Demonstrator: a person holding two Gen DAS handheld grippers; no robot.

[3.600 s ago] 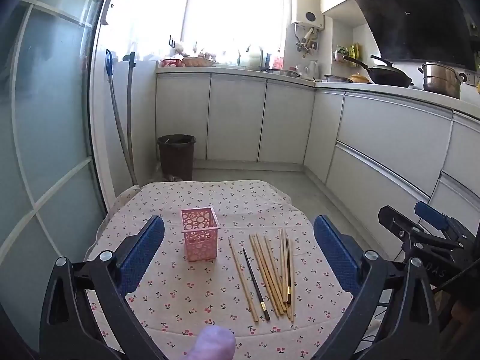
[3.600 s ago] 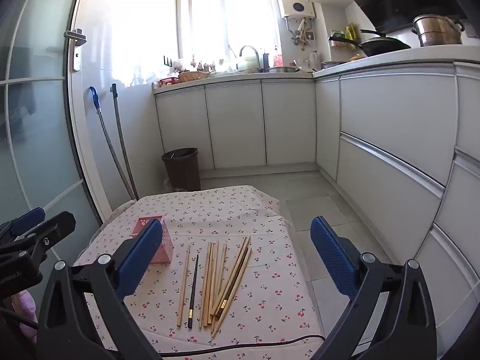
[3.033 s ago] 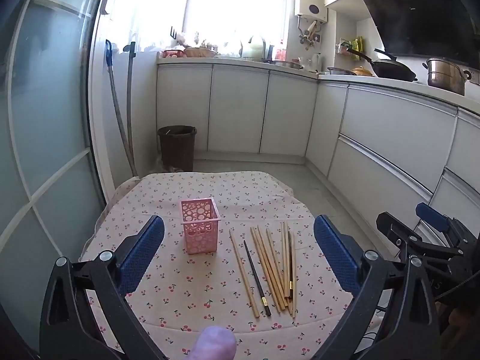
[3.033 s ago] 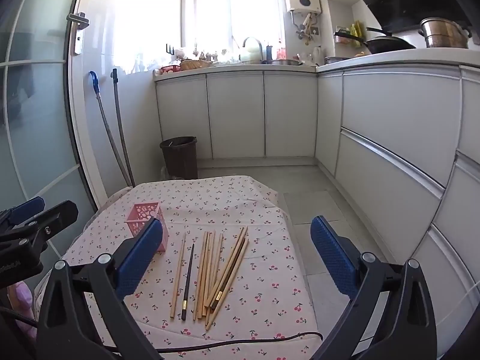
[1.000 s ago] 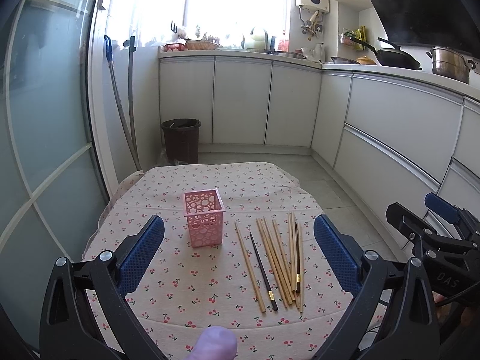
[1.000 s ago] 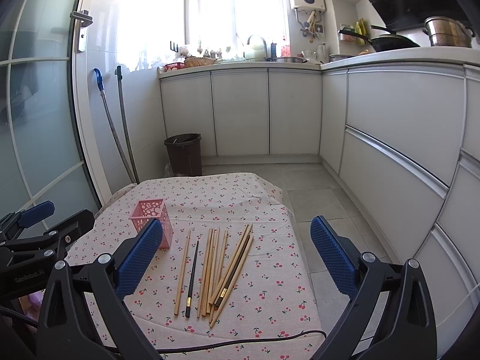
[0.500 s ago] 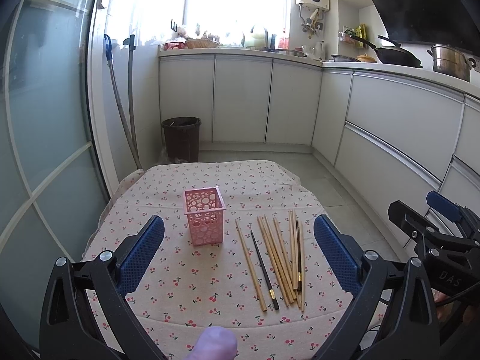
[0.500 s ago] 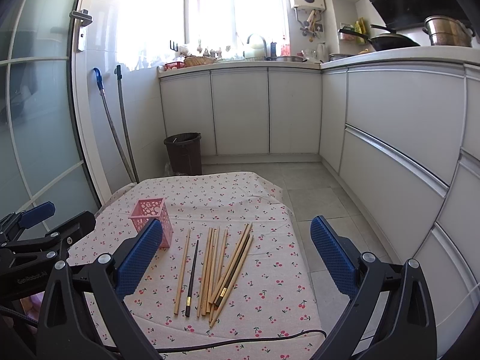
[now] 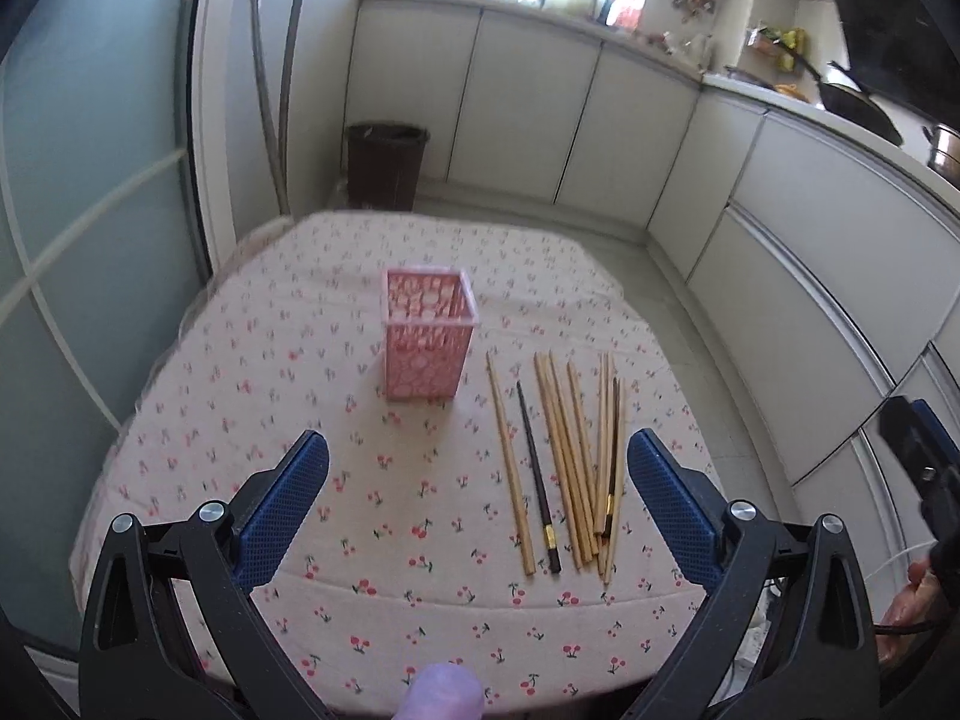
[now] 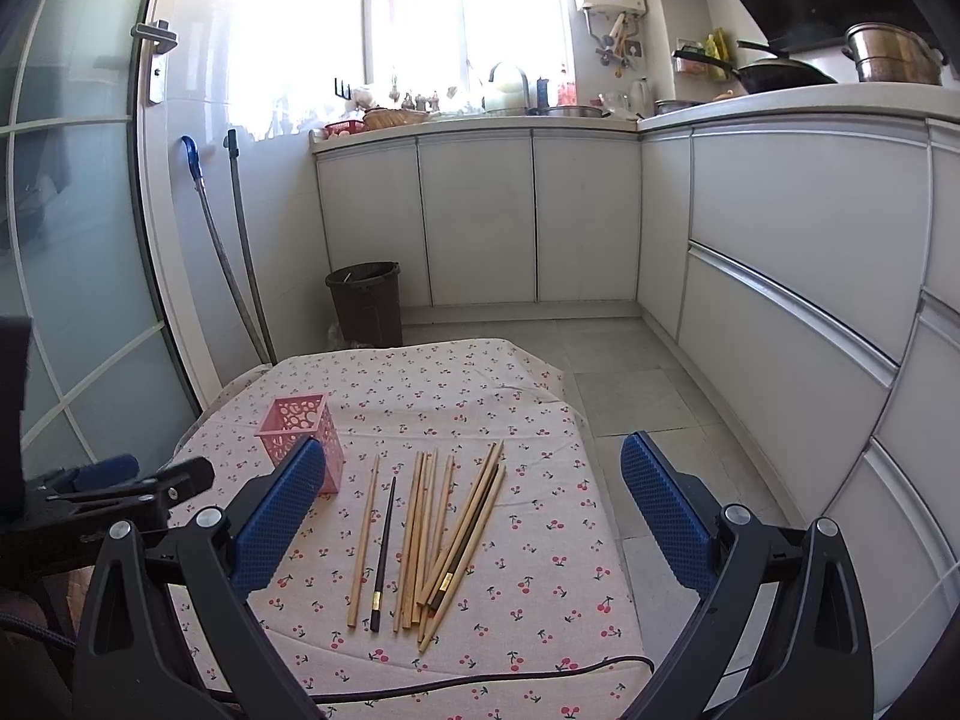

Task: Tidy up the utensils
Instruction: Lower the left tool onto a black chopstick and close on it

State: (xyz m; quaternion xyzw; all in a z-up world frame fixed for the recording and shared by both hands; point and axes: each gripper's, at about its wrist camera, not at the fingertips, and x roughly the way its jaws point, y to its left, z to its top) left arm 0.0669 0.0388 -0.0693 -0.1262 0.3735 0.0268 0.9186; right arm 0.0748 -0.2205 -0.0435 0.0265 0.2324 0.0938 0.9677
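Cherry-print tablecloth [image 9: 372,498], perforated pink plastic basket [image 9: 427,343], slender wooden chopsticks [image 9: 567,456]

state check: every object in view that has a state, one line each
pink basket: upright on the tablecloth, no chopsticks in it.
wooden chopsticks: lying flat, loose bunch beside the basket.
dark chopstick: lying flat among the wooden ones.
left gripper: open, holding nothing.
right gripper: open, holding nothing.
trash bin: upright on the floor, no lid.
cabinet doors: shut.
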